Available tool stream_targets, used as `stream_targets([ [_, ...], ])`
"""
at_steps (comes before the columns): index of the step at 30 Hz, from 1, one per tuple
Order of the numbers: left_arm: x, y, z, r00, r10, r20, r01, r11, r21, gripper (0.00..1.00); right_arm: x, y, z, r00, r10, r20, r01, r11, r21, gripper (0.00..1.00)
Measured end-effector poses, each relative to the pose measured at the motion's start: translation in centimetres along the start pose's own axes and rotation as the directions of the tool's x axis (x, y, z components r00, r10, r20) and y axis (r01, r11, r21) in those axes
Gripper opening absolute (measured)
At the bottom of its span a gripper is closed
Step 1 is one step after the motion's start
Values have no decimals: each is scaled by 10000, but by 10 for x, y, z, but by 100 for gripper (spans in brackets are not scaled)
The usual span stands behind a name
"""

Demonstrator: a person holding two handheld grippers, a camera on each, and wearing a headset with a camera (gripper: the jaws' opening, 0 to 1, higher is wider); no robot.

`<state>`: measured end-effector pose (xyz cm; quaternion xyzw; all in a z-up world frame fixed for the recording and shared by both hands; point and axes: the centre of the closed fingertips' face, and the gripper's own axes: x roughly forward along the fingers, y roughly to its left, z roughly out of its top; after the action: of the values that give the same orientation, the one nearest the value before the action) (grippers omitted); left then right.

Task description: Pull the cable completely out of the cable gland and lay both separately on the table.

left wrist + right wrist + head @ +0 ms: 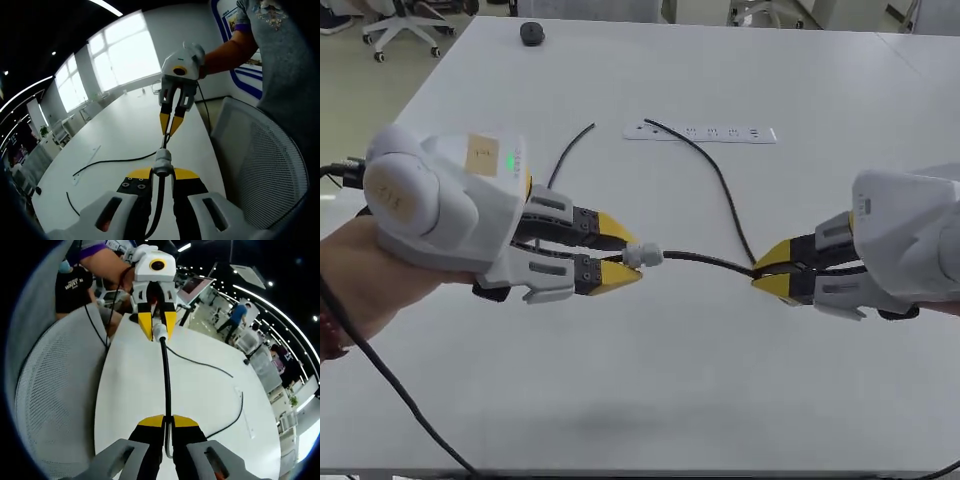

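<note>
**Cable gland and cable held between two grippers, cable not yet out**

The left gripper (625, 257) has its yellow-tipped jaws closed on the small white plastic cable gland (642, 256) and holds it in the air above the white table (650, 380). The thin black round cable (705, 262) leaves the front of the gland and runs almost straight to the right gripper (766, 274), whose jaws are pinched together on it a short way along. Past that grip the cable loops back over the table toward the flat white power strip (700, 133). In the left gripper view a black length also runs back between that gripper's jaws, so the cable appears to pass right through the gland.

Both parts look light. The gland is hard, smooth and small, so it could twist or slip in the jaws; a hold across its thicker body seems safest. The cable is limp, with a rubbery jacket that should grip well, though the gland's seal will probably drag on it. A grip close to the gland should keep the pull straight, and the trailing length likely calls for several pulls.
</note>
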<state>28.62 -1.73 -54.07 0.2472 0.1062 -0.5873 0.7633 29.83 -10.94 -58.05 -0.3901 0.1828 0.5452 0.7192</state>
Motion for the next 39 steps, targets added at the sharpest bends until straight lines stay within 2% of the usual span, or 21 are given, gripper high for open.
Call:
stream_targets([
  [7, 0, 0, -3, 10000, 19, -37, -19, 10000, -48, 15, 3, 2, -12, 9997, 101, -227, -93, 9993, 353, 0],
  [16, 3, -4, -6, 9998, -42, -170, 41, 10000, -50, 15, 5, 7, -15, 9995, 182, -244, -167, 9980, 617, 0],
  [18, 4, -5, -8, 9996, -38, -276, 38, 10000, 8, 15, 5, 11, -14, 9988, 435, -218, -413, 9948, 936, 0],
  [19, 4, -4, -8, 9994, -16, -352, 18, 10000, 60, 15, 3, 6, -11, 9996, 167, -221, -146, 9959, 890, 0],
  [20, 4, -4, -9, 9993, -1, -375, 4, 10000, 74, 15, 2, 3, -6, 10000, -34, -50, 37, 9985, 555, 2],
  [21, 4, -4, -9, 9992, -3, -399, 9, 9999, 154, 15, 1, 4, -1, 9999, -62, 110, 57, 9990, 439, 6],
  [24, 6, -5, -10, 9985, -13, -539, 28, 9996, 276, 15, -1, 2, 25, 9957, -204, 904, 127, 9963, 846, 16],
  [27, 8, -5, -11, 9984, -3, -567, 21, 9995, 320, 15, -3, 3, 54, 9886, -230, 1490, 139, 9980, 616, 15],
  [31, 11, -7, -11, 9983, 35, -583, -13, 9993, 370, 15, 5, 10, 80, 9806, -130, 1958, 54, 9992, 395, 13],
  [34, 12, -7, -10, 9985, 78, -533, -59, 9993, 369, 15, 13, 15, 85, 9815, -6, 1915, -1, 10000, 32, 7],
  [36, 12, -6, -10, 9987, 121, -486, -105, 9994, 325, 15, 15, 17, 87, 9808, 86, 1948, -95, 9999, 36, 3],
  [39, 12, -7, -10, 9987, 115, -490, -98, 9993, 350, 15, 16, 16, 88, 9799, 90, 1993, -81, 10000, -57, 1],
])
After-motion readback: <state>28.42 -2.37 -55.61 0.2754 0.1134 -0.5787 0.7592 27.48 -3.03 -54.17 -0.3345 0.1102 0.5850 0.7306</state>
